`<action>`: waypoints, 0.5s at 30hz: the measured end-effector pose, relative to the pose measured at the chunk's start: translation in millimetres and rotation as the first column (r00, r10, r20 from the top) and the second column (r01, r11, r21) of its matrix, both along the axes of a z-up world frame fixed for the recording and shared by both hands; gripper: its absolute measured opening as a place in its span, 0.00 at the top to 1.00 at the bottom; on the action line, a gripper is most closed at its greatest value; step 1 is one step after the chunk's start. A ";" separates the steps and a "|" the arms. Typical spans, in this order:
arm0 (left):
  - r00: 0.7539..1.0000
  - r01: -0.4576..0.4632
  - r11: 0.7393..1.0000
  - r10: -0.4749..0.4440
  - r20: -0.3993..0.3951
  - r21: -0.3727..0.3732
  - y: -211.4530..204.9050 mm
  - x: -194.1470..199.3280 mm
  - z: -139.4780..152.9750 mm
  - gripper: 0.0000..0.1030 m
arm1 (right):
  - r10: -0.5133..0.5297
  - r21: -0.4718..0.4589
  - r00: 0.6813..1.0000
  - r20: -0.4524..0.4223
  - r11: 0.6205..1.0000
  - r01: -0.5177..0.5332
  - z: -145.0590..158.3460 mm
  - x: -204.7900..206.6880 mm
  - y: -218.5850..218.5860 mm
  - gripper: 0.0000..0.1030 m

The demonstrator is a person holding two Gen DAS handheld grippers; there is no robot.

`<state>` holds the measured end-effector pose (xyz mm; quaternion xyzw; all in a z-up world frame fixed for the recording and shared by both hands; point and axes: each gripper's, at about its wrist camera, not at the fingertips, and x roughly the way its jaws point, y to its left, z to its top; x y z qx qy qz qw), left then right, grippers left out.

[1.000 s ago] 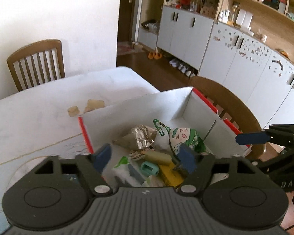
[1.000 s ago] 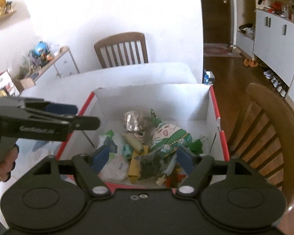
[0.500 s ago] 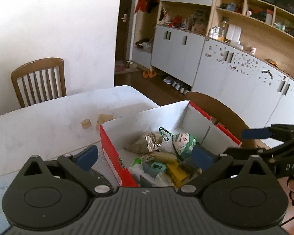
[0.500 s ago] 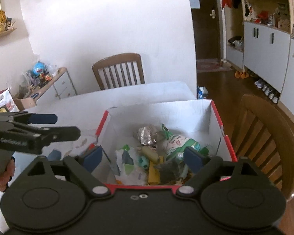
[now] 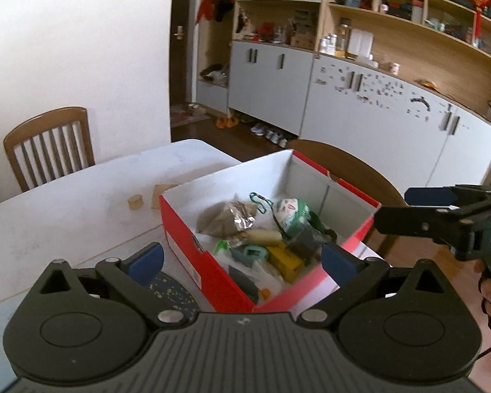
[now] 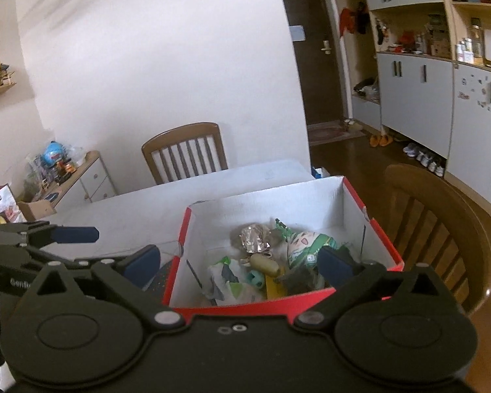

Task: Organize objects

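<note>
A red shoebox (image 5: 180, 245) with a white inside stands on the white table (image 5: 65, 203); it also shows in the right wrist view (image 6: 386, 249). It holds several small things: a foil packet (image 5: 232, 219), a green-and-white pouch (image 5: 291, 213), a teal clip (image 5: 253, 253), a yellow block (image 5: 286, 262). My left gripper (image 5: 242, 258) is open and empty, raised above the box's near corner. My right gripper (image 6: 240, 262) is open and empty above the box's near side. Each gripper shows in the other's view at the edge.
Two small tan wooden pieces (image 5: 136, 201) lie on the table behind the box. A dark speckled mat (image 5: 170, 291) lies left of the box. Wooden chairs stand at the far side (image 5: 49, 144) and right of the box (image 6: 442, 229). Cabinets line the right wall.
Both grippers have risen and pulled back from the box and their jaws have opened wider. The box contents look unchanged.
</note>
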<state>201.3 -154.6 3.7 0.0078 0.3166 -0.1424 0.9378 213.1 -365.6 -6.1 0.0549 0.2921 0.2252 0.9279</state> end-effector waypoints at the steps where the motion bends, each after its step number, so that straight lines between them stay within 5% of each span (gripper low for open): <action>1: 1.000 0.012 1.000 -0.012 0.004 0.002 0.0 -2.7 -0.2 0.00 | -0.007 0.000 1.000 0.002 1.000 0.007 -0.5 -2.7 1.0 0.01; 15: 0.999 0.032 0.999 -0.031 0.042 -0.007 7.3 -22.1 -4.1 0.00 | -0.045 -0.019 0.999 0.012 0.999 0.045 -4.0 -34.9 17.2 0.01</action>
